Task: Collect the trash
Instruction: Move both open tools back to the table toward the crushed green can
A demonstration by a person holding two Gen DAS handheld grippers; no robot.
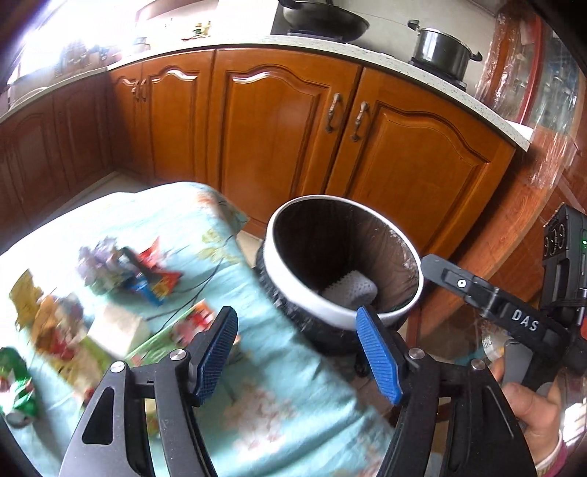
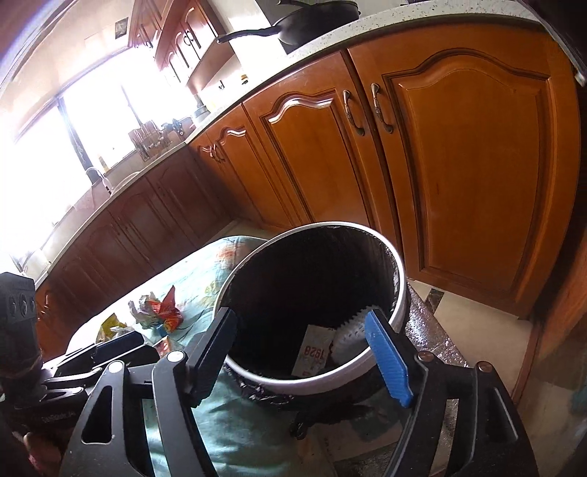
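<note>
A round white-rimmed bin (image 1: 293, 279) with a black liner stands beside the table; it also shows in the right wrist view (image 2: 330, 381). Inside lie a white foam net (image 1: 352, 290) and a printed carton (image 2: 312, 352). Several crumpled wrappers (image 1: 146, 271) lie on the table with the teal floral cloth (image 1: 279, 396); a red wrapper (image 2: 161, 308) shows in the right wrist view. My left gripper (image 1: 297, 352) is open and empty over the table edge by the bin. My right gripper (image 2: 304, 352) is open and empty just above the bin's near rim.
Wooden kitchen cabinets (image 1: 279, 121) stand behind the bin under a stone counter with a wok (image 1: 323, 18) and a pot (image 1: 440, 47). The right gripper's body (image 1: 506, 312) reaches in from the right in the left wrist view. A green wrapper (image 1: 18, 385) lies at the table's left.
</note>
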